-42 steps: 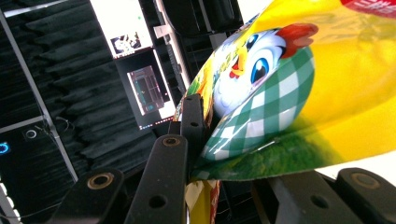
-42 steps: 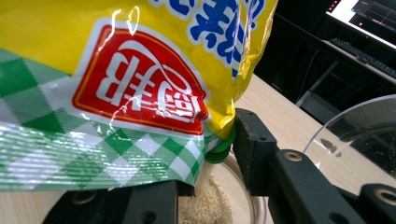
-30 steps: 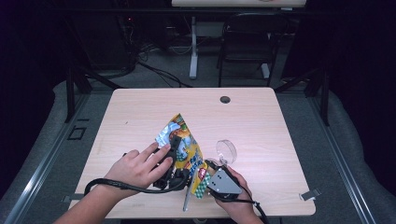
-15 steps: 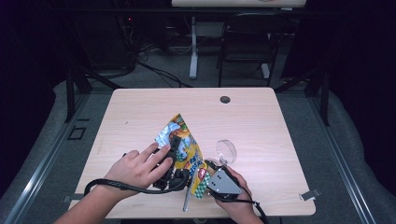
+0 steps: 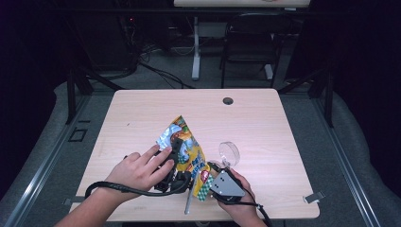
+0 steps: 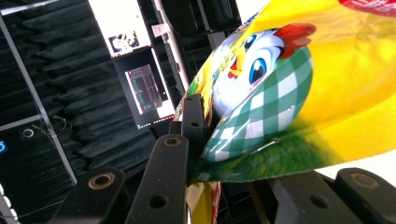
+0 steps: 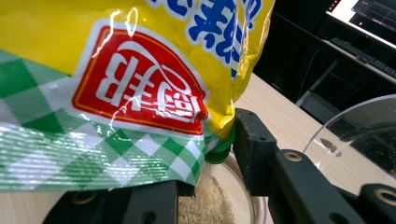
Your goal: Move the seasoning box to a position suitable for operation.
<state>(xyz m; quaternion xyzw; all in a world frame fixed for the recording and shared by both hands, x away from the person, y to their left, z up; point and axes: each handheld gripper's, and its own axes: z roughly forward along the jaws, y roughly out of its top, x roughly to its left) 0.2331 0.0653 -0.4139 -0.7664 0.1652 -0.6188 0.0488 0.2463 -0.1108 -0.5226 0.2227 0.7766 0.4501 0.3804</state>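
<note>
Lying slanted on the near middle of the tabletop: a glossy yellow snack bag (image 5: 185, 150) with green-and-white checks, a cartoon chick (image 6: 261, 60) and a red logo (image 7: 140, 88), showing silver inside at its far end, bulging and creasing, its near end lifting.

Dark room; light wood table (image 5: 265, 118) on grey floor (image 5: 359, 142); black chair (image 5: 246, 52), lit monitors (image 6: 140, 88) behind.

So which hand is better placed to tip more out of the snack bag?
Probably the left: the left gripper clamps the snack bag high up, so raising it tilts the bag. The right gripper sits at the low corner above the clear dish.
</note>
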